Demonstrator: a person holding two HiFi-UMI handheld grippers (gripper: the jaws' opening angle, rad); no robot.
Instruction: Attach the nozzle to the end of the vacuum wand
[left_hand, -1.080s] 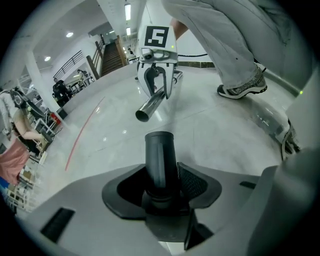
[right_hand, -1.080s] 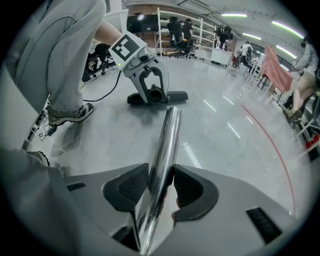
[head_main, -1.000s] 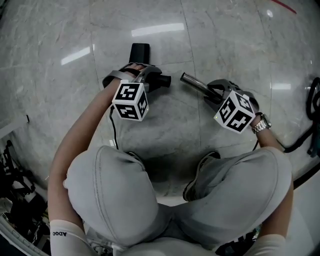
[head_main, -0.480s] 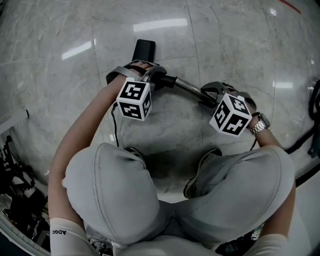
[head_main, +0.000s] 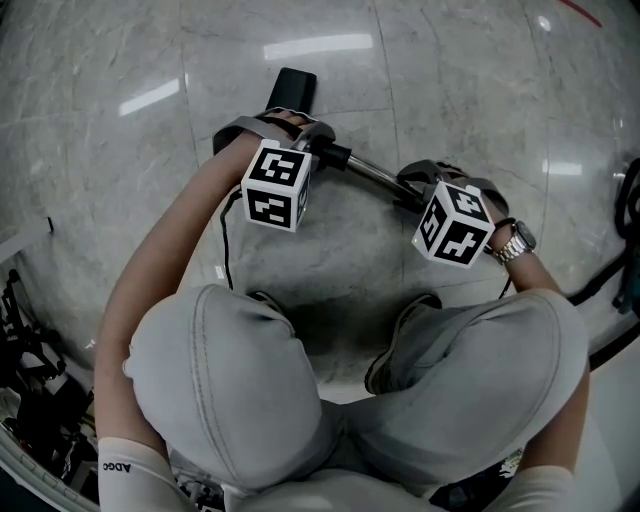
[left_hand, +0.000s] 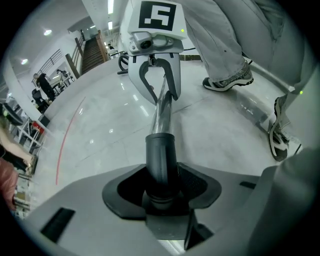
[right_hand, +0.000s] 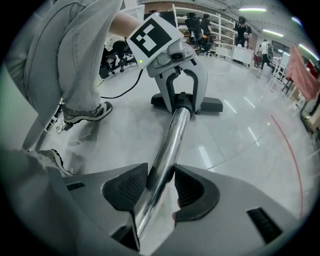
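Note:
The black nozzle has its flat floor head (head_main: 293, 88) lying on the marble floor. Its neck (left_hand: 161, 159) is clamped between my left gripper's (left_hand: 161, 186) pads. The chrome vacuum wand (head_main: 375, 173) runs from that neck to my right gripper (head_main: 425, 182), whose jaws are shut on the tube (right_hand: 167, 150). In the left gripper view the wand's end (left_hand: 162, 112) sits inside the neck's mouth. My left gripper (head_main: 292, 133) stands left of the joint, the right gripper (right_hand: 157, 189) a short way along the tube. Both point steeply down.
The person crouches; grey-trousered knees (head_main: 230, 380) and a sneaker (head_main: 395, 350) lie close behind the grippers. Black cables (head_main: 610, 280) run along the right edge, with dark clutter (head_main: 25, 400) at lower left. A red line (right_hand: 292, 160) marks the floor.
My right gripper has carried the wand leftward. Its free end, apart from the nozzle a second ago, now sits in the nozzle's neck. The left gripper has turned slightly.

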